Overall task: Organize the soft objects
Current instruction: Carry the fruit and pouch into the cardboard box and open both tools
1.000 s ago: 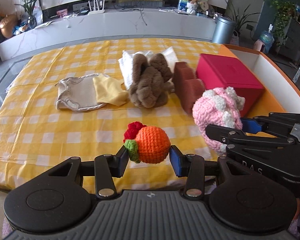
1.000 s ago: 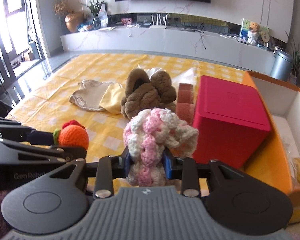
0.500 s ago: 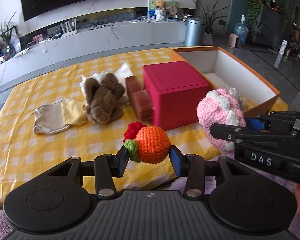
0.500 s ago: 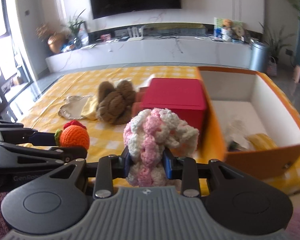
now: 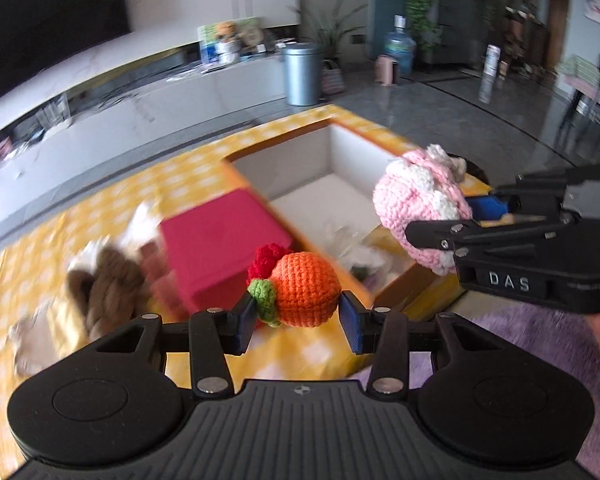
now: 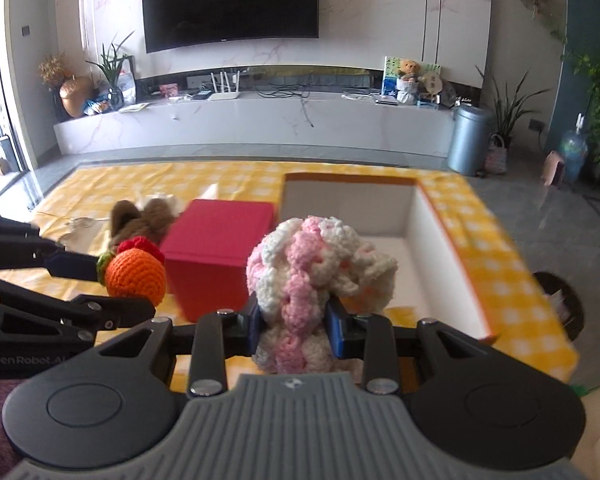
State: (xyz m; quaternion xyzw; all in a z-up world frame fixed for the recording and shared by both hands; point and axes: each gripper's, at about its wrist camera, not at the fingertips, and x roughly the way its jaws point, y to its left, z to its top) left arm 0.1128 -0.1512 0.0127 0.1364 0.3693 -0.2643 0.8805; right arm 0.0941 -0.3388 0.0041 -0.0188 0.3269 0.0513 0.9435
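My left gripper [image 5: 297, 322] is shut on an orange crocheted fruit [image 5: 302, 288] with green and red bits, held in the air before the table's near edge. The fruit also shows in the right wrist view [image 6: 134, 276]. My right gripper [image 6: 295, 326] is shut on a pink-and-white crocheted toy [image 6: 312, 264], held in front of the orange-walled, white-lined box [image 6: 456, 256]. The toy [image 5: 418, 212] shows over the box [image 5: 332, 152] in the left wrist view. Both grippers are side by side.
A red box [image 6: 216, 240] stands on the yellow checked tablecloth [image 6: 172, 180] left of the orange box. A brown plush [image 6: 140, 218] and pale cloths lie beyond it. A few small items lie inside the orange box [image 5: 360, 256]. A purple rug [image 5: 540, 336] is below right.
Both grippers have swung right with their toys, from facing the table's middle to facing the orange box. The left wrist view is blurred by this motion.
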